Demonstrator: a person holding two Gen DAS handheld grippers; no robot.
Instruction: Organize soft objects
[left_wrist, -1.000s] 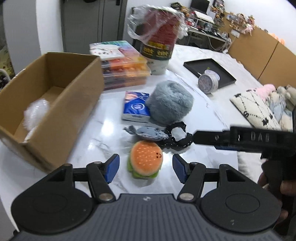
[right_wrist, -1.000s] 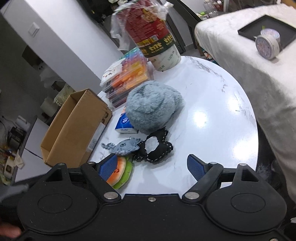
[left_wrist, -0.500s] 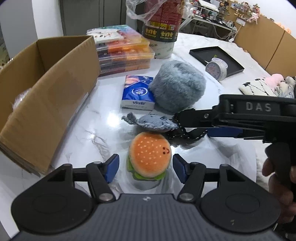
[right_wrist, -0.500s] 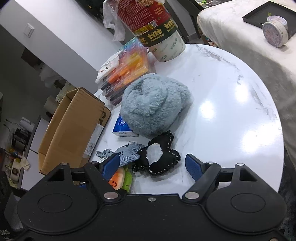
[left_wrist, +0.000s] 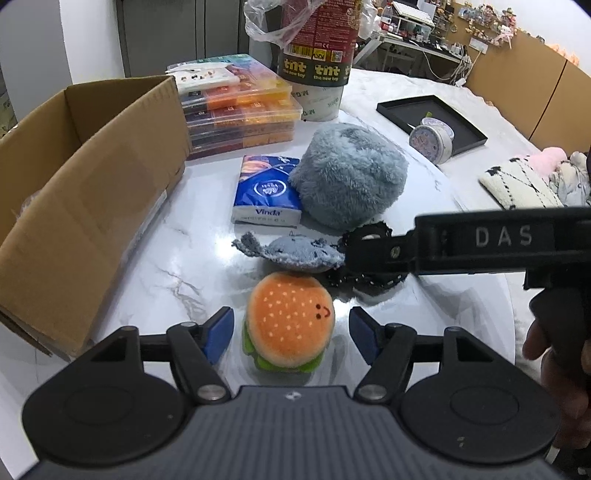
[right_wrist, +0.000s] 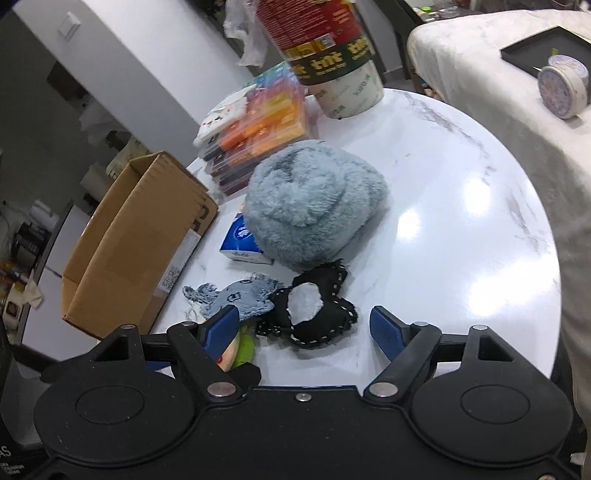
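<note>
Both grippers have dropped closer, left gripper (left_wrist: 291, 332) gaping wider around the burger plush (left_wrist: 290, 325), right gripper (right_wrist: 304, 328) half hiding it.

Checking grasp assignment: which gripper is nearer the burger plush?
Left. The left gripper has its fingers either side of the burger plush; the right gripper sits beside it, over the black plush.

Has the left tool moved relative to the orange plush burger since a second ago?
Yes. The left tool has come down toward the orange plush burger, which now sits between its open fingers, untouched.
</note>
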